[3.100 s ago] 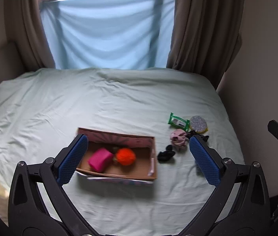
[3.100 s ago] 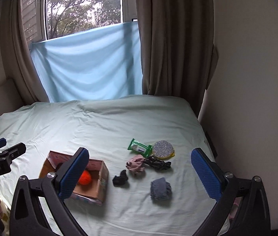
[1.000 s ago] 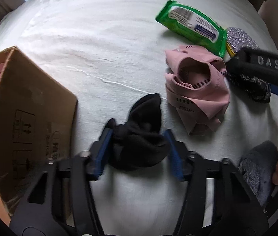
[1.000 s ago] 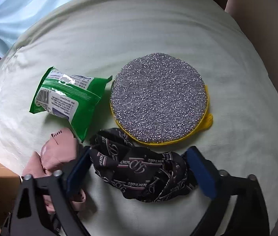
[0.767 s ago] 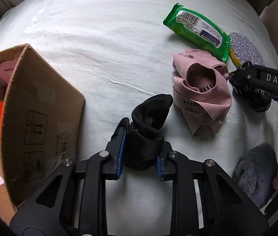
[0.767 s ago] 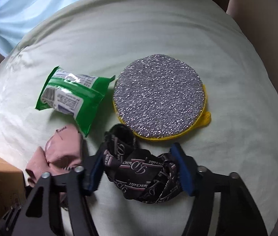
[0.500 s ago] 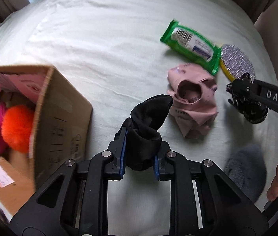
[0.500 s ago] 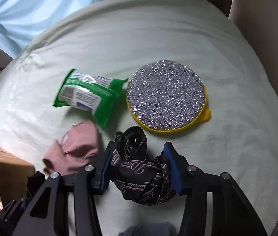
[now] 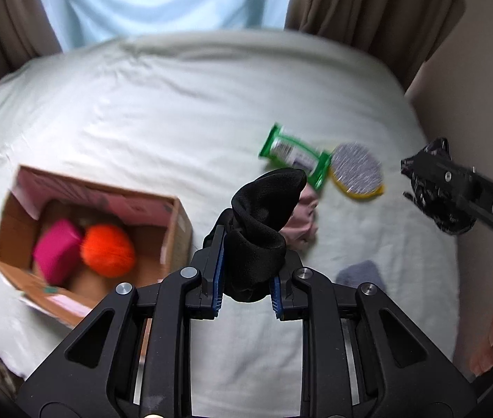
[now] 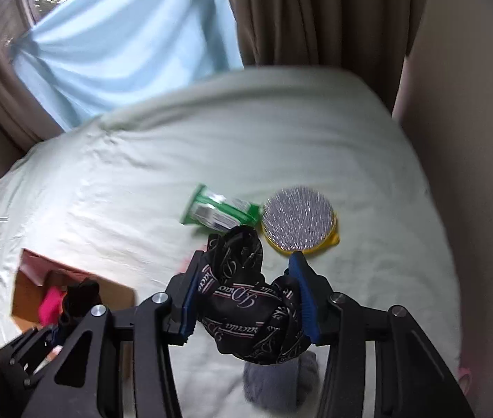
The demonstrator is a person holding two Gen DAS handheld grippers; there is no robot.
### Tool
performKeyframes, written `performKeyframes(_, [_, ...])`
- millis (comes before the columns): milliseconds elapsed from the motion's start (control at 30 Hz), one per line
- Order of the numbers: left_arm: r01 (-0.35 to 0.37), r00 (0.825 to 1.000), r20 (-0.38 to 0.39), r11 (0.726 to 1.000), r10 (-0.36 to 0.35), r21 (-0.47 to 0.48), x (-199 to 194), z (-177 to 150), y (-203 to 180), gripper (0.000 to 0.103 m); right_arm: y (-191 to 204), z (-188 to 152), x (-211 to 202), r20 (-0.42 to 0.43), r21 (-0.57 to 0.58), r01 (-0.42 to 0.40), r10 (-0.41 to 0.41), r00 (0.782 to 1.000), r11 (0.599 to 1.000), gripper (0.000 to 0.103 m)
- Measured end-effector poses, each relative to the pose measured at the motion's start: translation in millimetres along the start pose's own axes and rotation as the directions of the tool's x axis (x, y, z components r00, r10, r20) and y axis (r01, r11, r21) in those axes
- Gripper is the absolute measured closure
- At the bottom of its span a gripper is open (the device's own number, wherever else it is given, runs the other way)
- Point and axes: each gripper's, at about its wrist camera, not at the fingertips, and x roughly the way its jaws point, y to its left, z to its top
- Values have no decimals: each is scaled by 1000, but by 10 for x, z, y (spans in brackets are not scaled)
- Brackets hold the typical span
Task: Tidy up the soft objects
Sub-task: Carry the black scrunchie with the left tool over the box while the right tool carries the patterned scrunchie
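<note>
My left gripper is shut on a black sock and holds it above the bed, right of the cardboard box. The box holds a pink block and an orange ball. My right gripper is shut on a black patterned cloth, lifted off the bed; it also shows in the left wrist view. A pink cloth and a grey sock lie on the sheet.
A green wipes packet and a round silver scrubber with a yellow rim lie at the right of the bed. Brown curtains and a wall close the far and right sides.
Both grippers closed on their cloths and lifted them off the sheet. Both have pulled back and up, so the box interior and more of the bed show.
</note>
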Motion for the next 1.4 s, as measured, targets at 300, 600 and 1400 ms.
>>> performKeyframes(300, [32, 994, 108, 998, -27, -50, -1177, 299, 422, 84, 647, 36, -1122, 82, -65, -74, 79, 994, 995, 59])
performKeyframes(600, [30, 994, 108, 997, -22, -71, -1634, 396, 1438, 84, 1631, -135, -1598, 98, -111, -149, 160, 982, 983, 59])
performKeyframes(1400, [72, 962, -269, 992, -41, 104, -44, 431, 3330, 84, 3330, -635, -167, -164, 45, -80, 86, 983, 996, 59])
